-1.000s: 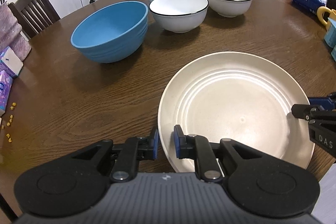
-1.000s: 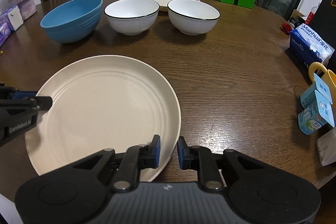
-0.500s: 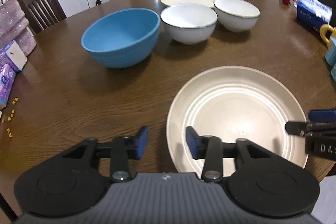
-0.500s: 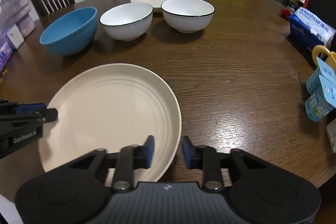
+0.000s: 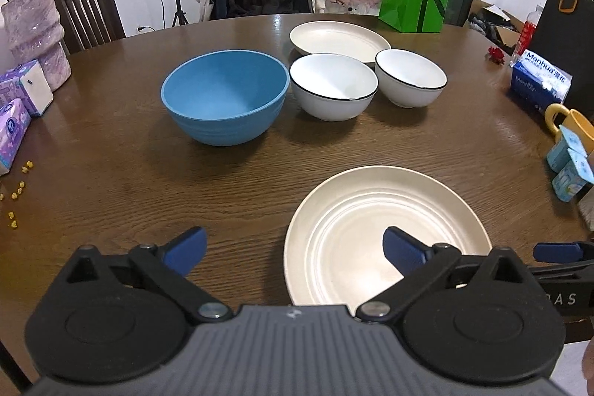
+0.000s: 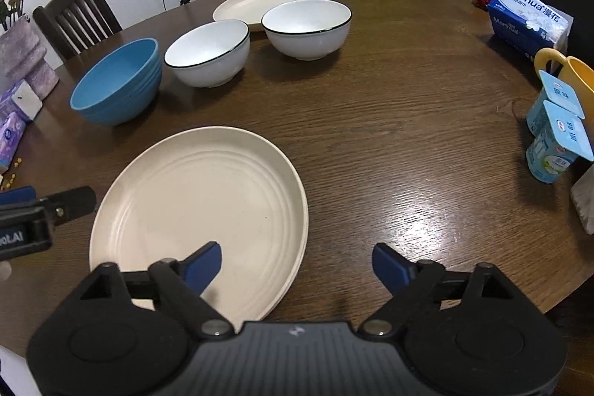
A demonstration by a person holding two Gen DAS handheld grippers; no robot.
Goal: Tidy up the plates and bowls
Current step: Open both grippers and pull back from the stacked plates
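Looking across the round wooden table (image 5: 111, 180), I see the near cream plate (image 5: 371, 210) lying flat at the front edge, well apart from the far cream plate (image 5: 339, 38) at the back. I judge it light, stiff and a bit slick, so the thin rim is the only place to pinch, one gripper at each side. Next comes the blue bowl (image 5: 224, 99), empty, then the left white bowl (image 5: 332, 84) and right white bowl (image 5: 410, 77), both empty, black-rimmed and probably ceramic, so heavier and breakable; I would take them by the wall at the rim. My left gripper (image 5: 293, 249) and right gripper (image 6: 297, 262) have just been opening, and both jaws now stand wide, straddling the plate's opposite edges without pressing it. Small yogurt cups (image 6: 557, 136) sit sealed at the right.
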